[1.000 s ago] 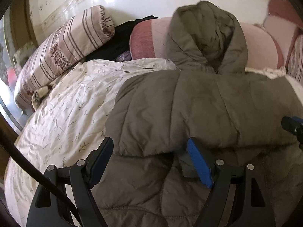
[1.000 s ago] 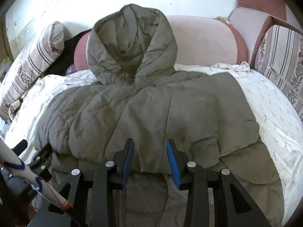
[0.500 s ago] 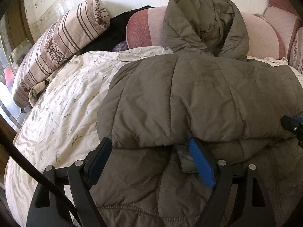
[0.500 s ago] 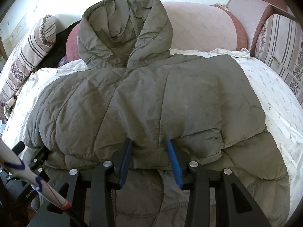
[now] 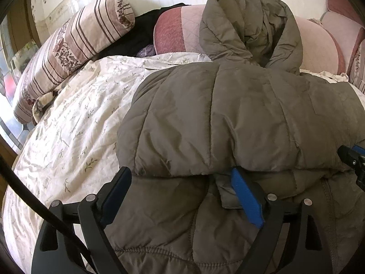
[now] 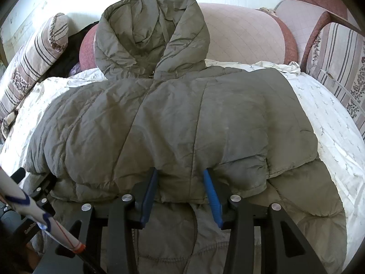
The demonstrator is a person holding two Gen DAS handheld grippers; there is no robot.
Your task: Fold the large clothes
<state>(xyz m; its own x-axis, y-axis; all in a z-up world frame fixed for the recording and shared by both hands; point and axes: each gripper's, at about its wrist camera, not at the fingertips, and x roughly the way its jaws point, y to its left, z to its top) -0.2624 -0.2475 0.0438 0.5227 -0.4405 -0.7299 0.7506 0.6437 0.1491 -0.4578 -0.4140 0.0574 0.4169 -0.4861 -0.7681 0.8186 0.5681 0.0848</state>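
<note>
Jacket [image 6: 182,118] lies on the quilt [image 5: 75,123] on the bed, hood [image 6: 150,29] propped against the pink bolster [image 6: 244,36]. Looks folded once: a puffy upper layer sits over the lower layer, its folded edge running across the near side, right at both grippers.

Left gripper [image 5: 182,178]: jaws have just been opening and now stand wide, released. The folded edge bulges between them but neither pad presses it. Right gripper [image 6: 180,178]: jaws have just been opening too, about half apart. The edge sits between the pads; they seem to touch the puff lightly, no real pinch visible, so it reads as let go.

Judgement: the step is the release after laying the fold.

- Both grippers should back straight out along their own line. A sideways drag would likely pull the top layer off square.
- Down fill springs back, so the fold may creep open. A flat press on the top layer after withdrawal should settle it.
- The hood sticks out past the body; it probably needs tucking down before the next fold.
- The striped pillow [image 5: 75,43] is well apart, no obstruction.
</note>
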